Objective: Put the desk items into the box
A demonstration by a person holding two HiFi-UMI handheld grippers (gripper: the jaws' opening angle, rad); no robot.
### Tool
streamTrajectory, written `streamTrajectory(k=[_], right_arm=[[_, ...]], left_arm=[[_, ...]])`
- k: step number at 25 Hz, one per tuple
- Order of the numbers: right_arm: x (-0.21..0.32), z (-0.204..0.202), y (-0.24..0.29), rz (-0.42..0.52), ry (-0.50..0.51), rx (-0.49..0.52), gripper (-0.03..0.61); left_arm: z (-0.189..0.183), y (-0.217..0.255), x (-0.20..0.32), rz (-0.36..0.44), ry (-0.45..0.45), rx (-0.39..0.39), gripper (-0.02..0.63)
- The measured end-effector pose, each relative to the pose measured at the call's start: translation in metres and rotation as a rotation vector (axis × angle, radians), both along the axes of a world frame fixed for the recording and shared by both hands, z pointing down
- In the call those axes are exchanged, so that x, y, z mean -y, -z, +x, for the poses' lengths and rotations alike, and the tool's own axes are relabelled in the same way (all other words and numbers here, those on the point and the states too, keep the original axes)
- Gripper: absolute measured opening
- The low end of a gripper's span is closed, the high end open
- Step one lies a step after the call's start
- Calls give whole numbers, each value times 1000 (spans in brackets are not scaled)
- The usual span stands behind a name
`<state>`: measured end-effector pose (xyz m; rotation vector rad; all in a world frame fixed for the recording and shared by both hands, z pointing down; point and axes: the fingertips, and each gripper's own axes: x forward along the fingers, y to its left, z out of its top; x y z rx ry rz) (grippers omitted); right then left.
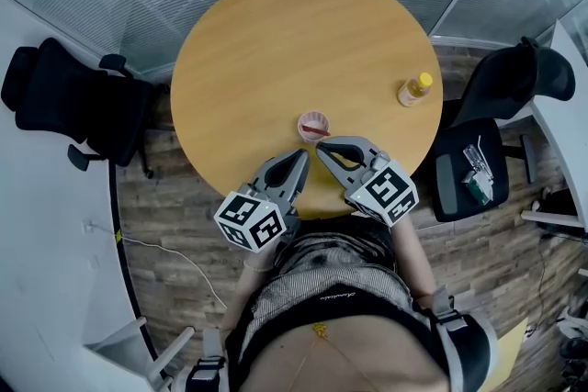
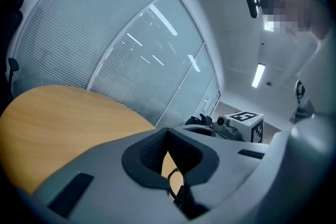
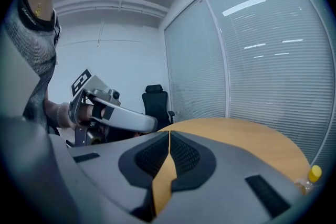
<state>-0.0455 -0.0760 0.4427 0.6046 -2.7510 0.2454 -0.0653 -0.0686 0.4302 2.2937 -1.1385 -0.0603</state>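
While the jaws of the left gripper (image 1: 301,157) and the right gripper (image 1: 322,150) are closed together on nothing, no pickup is judged begun; opened jaws are called for at the pink cup (image 1: 313,126) just ahead of them, the bottle (image 1: 415,90) being well off to their right.

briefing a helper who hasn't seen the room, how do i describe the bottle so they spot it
Find the round wooden table. At its right edge, next to a black chair, is the bottle. Its yellow cap sets it apart from the low pinkish cup at the near edge.
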Motion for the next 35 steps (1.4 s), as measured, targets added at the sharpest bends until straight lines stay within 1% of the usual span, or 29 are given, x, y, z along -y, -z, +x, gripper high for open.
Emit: streamTrajectory(k=[4,8,19,25,35], right_arm=[[6,1,16,38,-16,28,26],[10,3,25,64,-22,64,26],[17,1,39,92,-10,108,26],[21,-1,40,108,-6,95,23],[18,-1,33,105,-30,72,21]], left_arm=[[-2,9,5,34,3,9,2],[-2,13,8,50,0,14,2],[-4,27,15,111,-11,-25,2],[-3,29,19,125,-15,-36,2],[-5,26,15,112,-27,-35,2]])
